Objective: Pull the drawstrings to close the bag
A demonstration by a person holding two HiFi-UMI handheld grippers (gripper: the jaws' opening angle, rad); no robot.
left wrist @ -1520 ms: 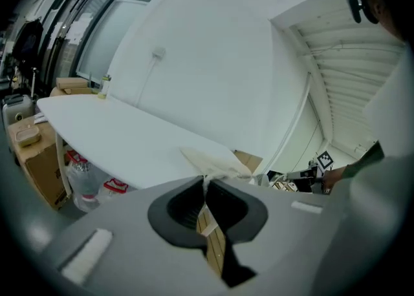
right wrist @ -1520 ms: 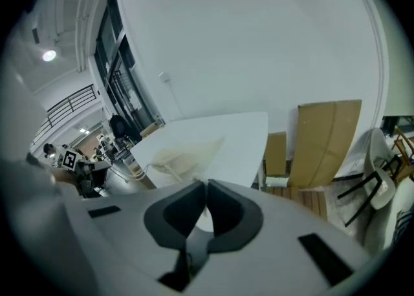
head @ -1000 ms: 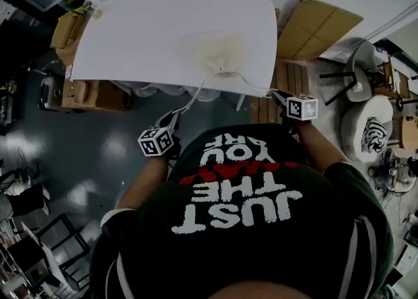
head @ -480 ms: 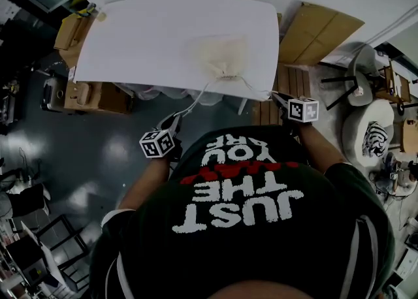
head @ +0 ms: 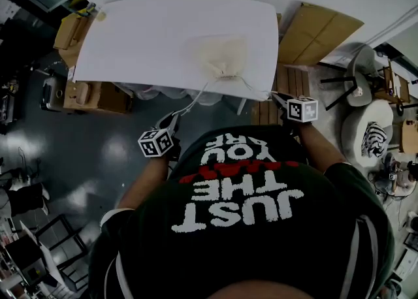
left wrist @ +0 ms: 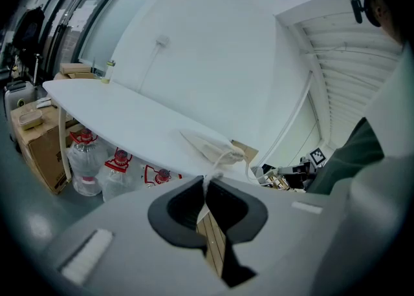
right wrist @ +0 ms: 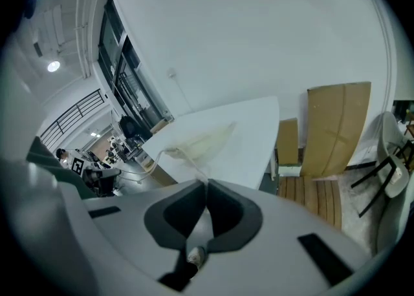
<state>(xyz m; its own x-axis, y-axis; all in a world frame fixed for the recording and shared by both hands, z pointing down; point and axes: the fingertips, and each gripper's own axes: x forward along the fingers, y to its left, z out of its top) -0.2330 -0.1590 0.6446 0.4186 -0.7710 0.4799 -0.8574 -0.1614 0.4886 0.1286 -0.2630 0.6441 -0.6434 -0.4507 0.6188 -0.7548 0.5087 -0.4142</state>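
Two cords: left drawstring [head: 196, 98] and right drawstring [head: 256, 87] leave the neck of the bag [head: 221, 55] and drop off the near edge of the table [head: 144, 36].
Bag: cream cloth, flat on the white table, close to the near edge, neck gathered.
Left gripper [head: 175, 116]: jaws pinched together on the left drawstring, below the table edge.
Right gripper [head: 275, 95]: jaws pinched together on the right drawstring, just off the table corner.
Spacing: grippers well apart, one to each side of the bag neck.
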